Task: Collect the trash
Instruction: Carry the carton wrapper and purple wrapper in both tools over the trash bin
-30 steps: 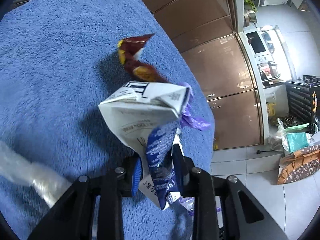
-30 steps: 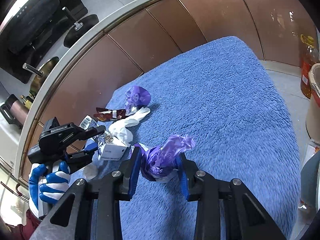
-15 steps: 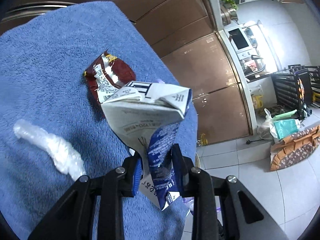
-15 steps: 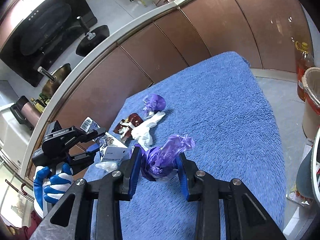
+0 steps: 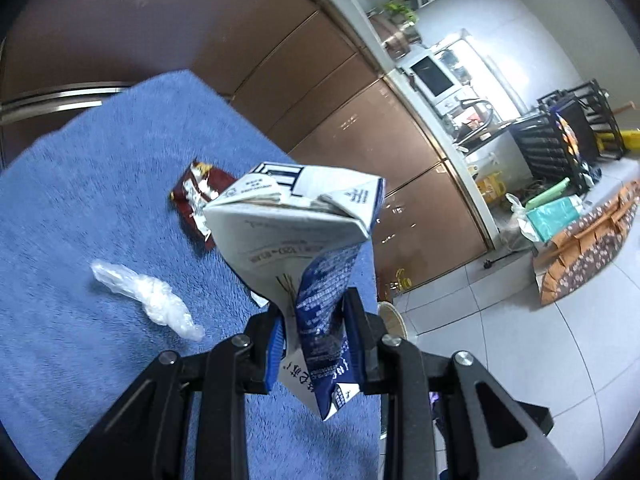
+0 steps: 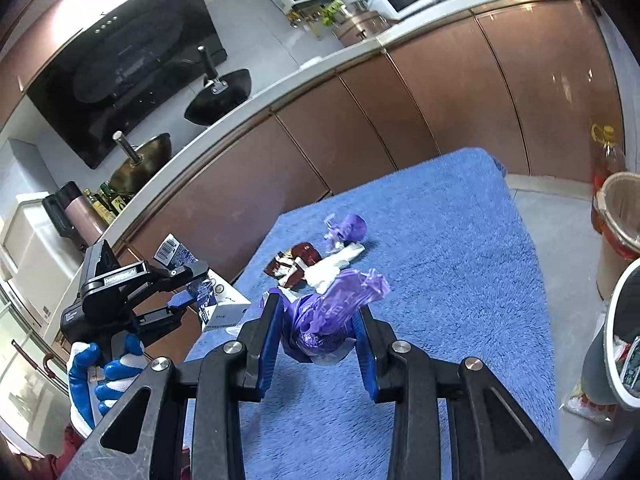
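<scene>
The left gripper (image 5: 314, 338) is pinching the crumpled lower end of a crushed white-and-blue paper drink carton (image 5: 296, 232), jaws drawn narrow on it, and the carton is hanging clear above the fluffy blue towel-covered table (image 5: 80, 200). The right gripper (image 6: 318, 330) is clamping a wad of purple plastic wrapper (image 6: 336, 308) between its blue pads, likewise clear of the cloth. Both loads look ready for carrying to a bin, and the likeliest target is the tan round wastebasket with the red liner (image 6: 618, 216), standing on the floor at about three o'clock in the right wrist view, just off the table's edge. To do this carry well, each grip should be kept firm, because the carton is being held only by a thin folded flap and could twist or slip if swung sharply; a smooth arc is safer. The two hands should be kept apart so the loads are not colliding. Release should wait until each piece is hanging squarely over the basket's mouth. Left on the cloth are a dark red foil snack wrapper (image 5: 200, 200) at about eleven o'clock of the carton, a clear crumpled plastic bag (image 5: 148, 300) at nine o'clock, and a second purple wrapper (image 6: 348, 230) beyond them, all awaiting another trip.
</scene>
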Demonstrator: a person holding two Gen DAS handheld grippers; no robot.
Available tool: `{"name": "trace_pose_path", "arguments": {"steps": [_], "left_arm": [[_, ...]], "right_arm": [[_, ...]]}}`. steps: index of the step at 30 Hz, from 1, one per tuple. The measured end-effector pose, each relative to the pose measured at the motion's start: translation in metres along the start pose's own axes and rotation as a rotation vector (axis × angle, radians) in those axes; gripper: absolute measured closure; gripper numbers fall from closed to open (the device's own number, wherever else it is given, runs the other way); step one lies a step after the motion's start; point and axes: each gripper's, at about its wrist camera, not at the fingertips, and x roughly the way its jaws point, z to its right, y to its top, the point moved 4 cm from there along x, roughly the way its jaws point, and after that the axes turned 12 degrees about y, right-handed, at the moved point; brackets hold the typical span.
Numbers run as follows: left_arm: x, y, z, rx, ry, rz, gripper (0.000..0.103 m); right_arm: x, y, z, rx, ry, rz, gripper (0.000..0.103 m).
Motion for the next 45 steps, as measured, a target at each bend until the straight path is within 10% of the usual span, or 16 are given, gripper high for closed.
{"name": "trace_pose_path", "arguments": {"steps": [21,45], "left_arm": [[-0.041,-0.009,0.021,0.106,-0.016,0.053,0.077],[0.160,-0.137,0.244,0.591,-0.087,-0.302,0.077]], "right_arm": [[-0.065,0.016,-0.015,-0.051,-0.063,0.151,0.071],[-0.170,0.001,0.151,0.105,-0.507,0.287,0.071]]}}
